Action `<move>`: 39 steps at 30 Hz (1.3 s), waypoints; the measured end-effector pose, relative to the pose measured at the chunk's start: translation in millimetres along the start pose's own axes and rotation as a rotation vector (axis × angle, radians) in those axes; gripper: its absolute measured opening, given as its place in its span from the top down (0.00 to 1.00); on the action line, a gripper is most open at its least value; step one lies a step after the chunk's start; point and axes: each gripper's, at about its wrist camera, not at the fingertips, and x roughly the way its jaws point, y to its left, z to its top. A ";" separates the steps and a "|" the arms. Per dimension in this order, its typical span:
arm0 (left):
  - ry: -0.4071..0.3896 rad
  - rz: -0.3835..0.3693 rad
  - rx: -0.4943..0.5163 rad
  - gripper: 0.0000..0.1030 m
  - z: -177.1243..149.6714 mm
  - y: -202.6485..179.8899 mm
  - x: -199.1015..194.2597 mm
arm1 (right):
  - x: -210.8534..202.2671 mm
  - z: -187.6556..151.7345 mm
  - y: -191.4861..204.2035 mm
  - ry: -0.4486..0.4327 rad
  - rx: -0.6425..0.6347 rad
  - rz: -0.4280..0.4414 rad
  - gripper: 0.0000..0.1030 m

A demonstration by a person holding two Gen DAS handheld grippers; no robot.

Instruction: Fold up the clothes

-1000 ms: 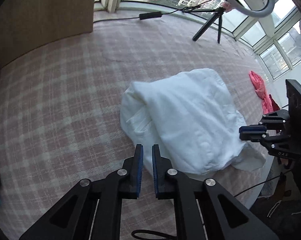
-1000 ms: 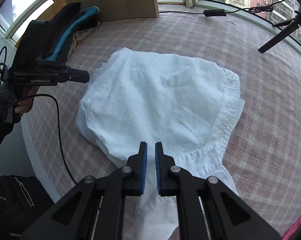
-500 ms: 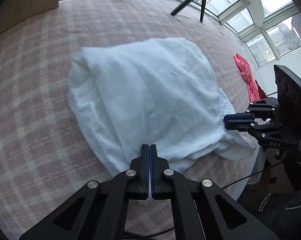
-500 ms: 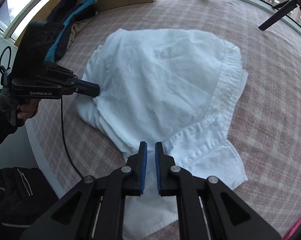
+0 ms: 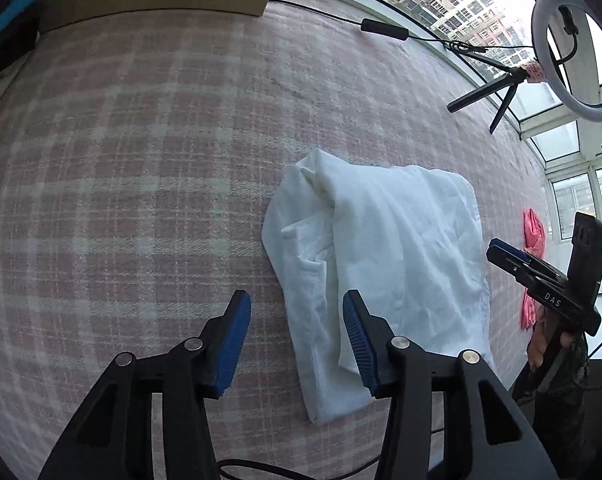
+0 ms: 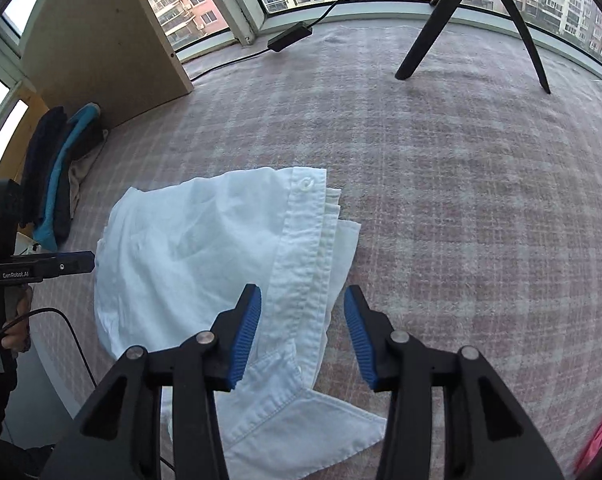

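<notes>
A white shirt lies folded in a loose bundle on the pink plaid bed cover. My left gripper is open and empty, held above the shirt's near left edge. My right gripper is open and empty, above the buttoned placket at the shirt's right edge. The shirt also shows in the right wrist view, with its collar part spread below my fingers. Each gripper shows in the other's view, the right one and the left one.
A ring light on a black tripod stands at the far edge by the windows, with a cable and black adapter. A pink garment lies at the right. Dark and blue clothes lie beside a wooden board.
Both grippers have opened wide and pulled back and up from the shirt. The left gripper was shut at the shirt's edge half a second ago. The shirt now lies in a narrower fold.
</notes>
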 end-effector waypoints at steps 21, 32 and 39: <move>-0.002 -0.046 -0.036 0.55 14.1 -14.9 13.7 | 29.8 2.5 -2.5 0.123 -0.056 -0.014 0.50; 0.017 -0.171 -0.085 0.54 11.8 -14.5 13.5 | 31.0 4.7 -7.6 0.138 -0.042 0.037 0.50; 0.026 -0.129 0.017 0.50 13.0 -34.9 19.0 | 26.9 2.5 -8.7 0.135 -0.052 0.028 0.50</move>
